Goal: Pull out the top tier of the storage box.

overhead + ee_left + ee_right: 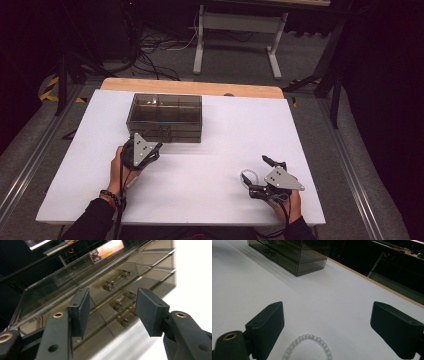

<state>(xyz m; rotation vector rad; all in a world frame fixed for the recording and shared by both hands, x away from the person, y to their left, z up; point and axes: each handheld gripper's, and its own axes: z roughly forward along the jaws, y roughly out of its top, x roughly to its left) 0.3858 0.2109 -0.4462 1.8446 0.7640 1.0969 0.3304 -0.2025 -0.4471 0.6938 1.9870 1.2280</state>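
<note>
A white table (200, 190) carries a smoky clear drawer box (165, 117) directly ahead of the left gripper (112, 307), jaws spread near its small handles (117, 280). The right gripper (327, 322), spread wide, straddles a pale bead bracelet (309, 345).

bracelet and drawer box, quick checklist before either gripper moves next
1. Right gripper open wide enough for the bracelet: ok, jaws stand well apart with the beads lying between them.
2. Bracelet free on the table, nothing on it: ok.
3. Left gripper open and lined up on the drawer box: ok, jaws apart and facing the front handles.
4. Left gripper touching a handle: not ok, it sits short of the box.
5. Drawers shut: ok, fronts look flush.
6. Drawer has room for the bracelet: cannot tell through the smoked plastic.
</note>
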